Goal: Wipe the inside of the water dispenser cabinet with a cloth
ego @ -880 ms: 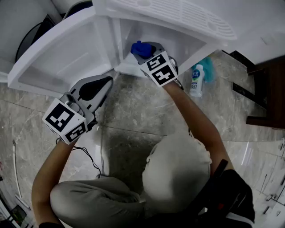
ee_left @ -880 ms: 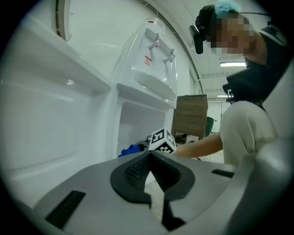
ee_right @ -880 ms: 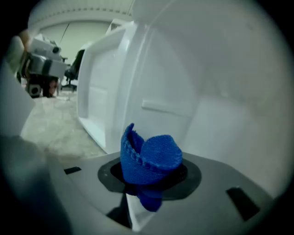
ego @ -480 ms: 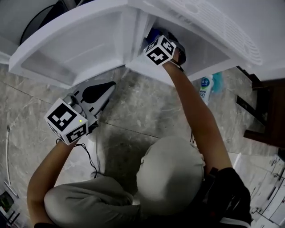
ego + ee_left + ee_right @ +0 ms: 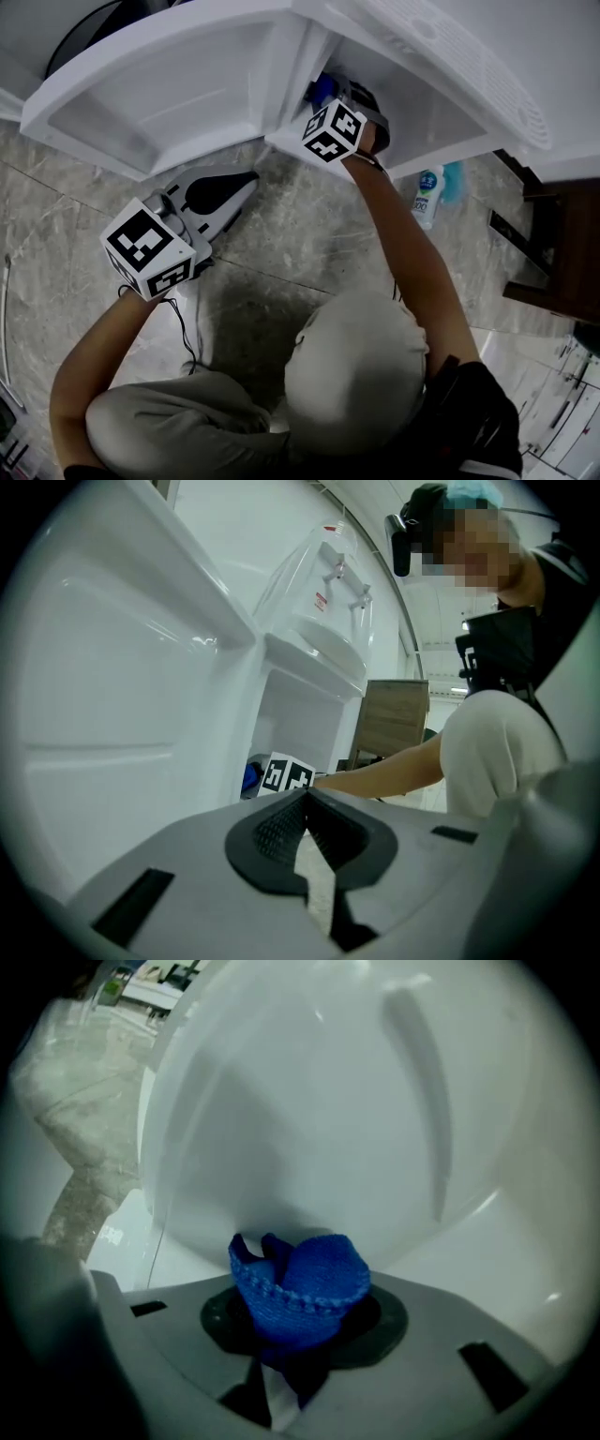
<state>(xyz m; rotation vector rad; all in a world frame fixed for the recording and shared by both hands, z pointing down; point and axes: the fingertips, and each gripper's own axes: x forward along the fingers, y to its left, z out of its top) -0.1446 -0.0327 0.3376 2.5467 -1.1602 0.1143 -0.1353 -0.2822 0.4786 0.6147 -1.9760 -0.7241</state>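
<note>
The white water dispenser cabinet (image 5: pixel 412 103) stands open, its door (image 5: pixel 159 94) swung out to the left. My right gripper (image 5: pixel 337 96) reaches into the opening, shut on a bunched blue cloth (image 5: pixel 321 89). In the right gripper view the cloth (image 5: pixel 300 1283) bulges from between the jaws, close to the curved white inner wall (image 5: pixel 309 1119). My left gripper (image 5: pixel 249 180) hovers over the floor just below the door, shut and empty. The left gripper view shows its closed pads (image 5: pixel 281 825) and, beyond them, the right gripper's marker cube (image 5: pixel 288 775) at the cabinet mouth.
A white spray bottle (image 5: pixel 427 195) and a teal cloth (image 5: pixel 456 174) lie on the marble floor right of the cabinet. Dark wooden furniture (image 5: pixel 553 253) stands at the far right. A thin cable (image 5: pixel 183 328) trails on the floor by my left arm.
My right gripper has pushed the blue cloth from the cabinet's front edge further into the opening. The left gripper has stayed about where it was, below the door.
</note>
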